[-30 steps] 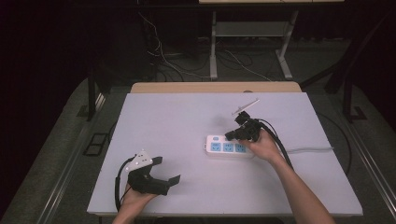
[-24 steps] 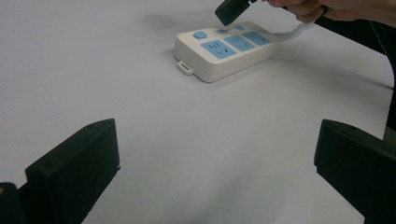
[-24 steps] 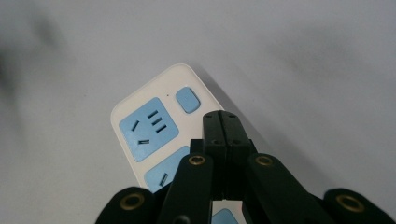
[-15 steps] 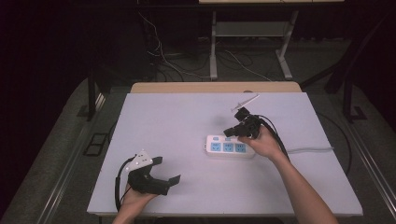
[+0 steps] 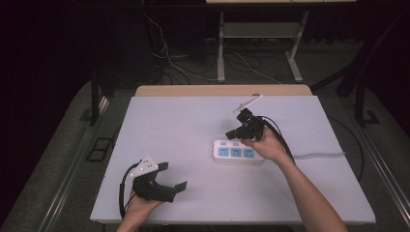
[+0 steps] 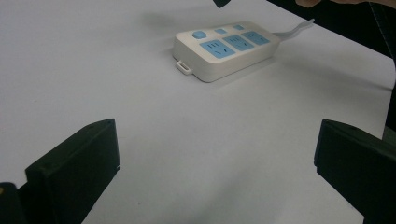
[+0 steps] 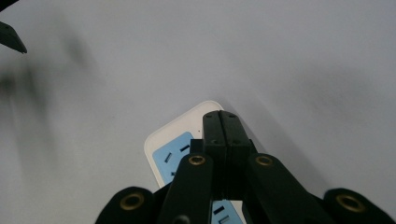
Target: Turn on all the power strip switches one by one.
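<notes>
In the high view, a white power strip (image 5: 237, 152) with blue sockets lies on the white table (image 5: 183, 130), right of centre, its pale cord (image 5: 319, 155) running off toward the right edge. The right gripper (image 5: 231, 135) hangs just above the strip's far end, jaws pressed together on nothing, while the left gripper (image 5: 175, 177) rests near the front left corner, well apart from the strip, jaws spread wide. In the left gripper view, the two black jaws stand far apart at the lower corners and the power strip (image 6: 226, 49) lies beyond them; no writing on it is legible. In the right gripper view, the closed jaws meet over the power strip (image 7: 175, 149), one blue socket showing beside them.
</notes>
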Demonstrator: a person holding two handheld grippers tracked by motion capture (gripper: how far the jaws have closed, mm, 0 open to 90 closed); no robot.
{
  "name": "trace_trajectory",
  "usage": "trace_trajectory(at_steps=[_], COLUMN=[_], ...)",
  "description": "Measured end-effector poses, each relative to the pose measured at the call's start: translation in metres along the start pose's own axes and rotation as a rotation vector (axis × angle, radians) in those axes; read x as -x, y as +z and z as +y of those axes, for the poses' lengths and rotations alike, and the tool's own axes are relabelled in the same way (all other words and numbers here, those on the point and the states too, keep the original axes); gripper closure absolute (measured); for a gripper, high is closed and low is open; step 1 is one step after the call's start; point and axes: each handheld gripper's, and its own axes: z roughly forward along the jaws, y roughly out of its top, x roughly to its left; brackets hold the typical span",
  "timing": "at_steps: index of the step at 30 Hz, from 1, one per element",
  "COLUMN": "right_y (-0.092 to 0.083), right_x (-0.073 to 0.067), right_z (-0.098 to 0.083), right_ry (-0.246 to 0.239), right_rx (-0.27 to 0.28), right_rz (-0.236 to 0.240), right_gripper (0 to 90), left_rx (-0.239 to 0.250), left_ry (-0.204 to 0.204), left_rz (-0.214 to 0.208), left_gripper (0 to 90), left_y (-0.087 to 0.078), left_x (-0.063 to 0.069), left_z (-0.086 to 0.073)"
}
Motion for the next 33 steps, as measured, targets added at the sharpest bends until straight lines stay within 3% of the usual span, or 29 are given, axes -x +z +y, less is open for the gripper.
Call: trace_trajectory(at_steps=[12,24,33], right_y=[0.017,0.033,0.037], right_x=[-0.004,-0.001,0.001], right_z=[0.005,0.002,0.001], right_ry=[-0.013,0.005,0.002], right_rx=[-0.02,-0.051,-0.061], right_rz=[0.011,0.011,0.004], right_gripper=[90.0,90.0,90.0], left_rx=[0.001,0.002,0.003], left_ry=[-0.001,0.001,0.001], left_rz=[0.001,0.002,0.001], left_gripper=[0.0,0.0,0.0], left_y=[-0.001,-0.002,-0.002], left_x=[0.0,-0.001,-0.001], left_z=[0.0,0.0,0.0])
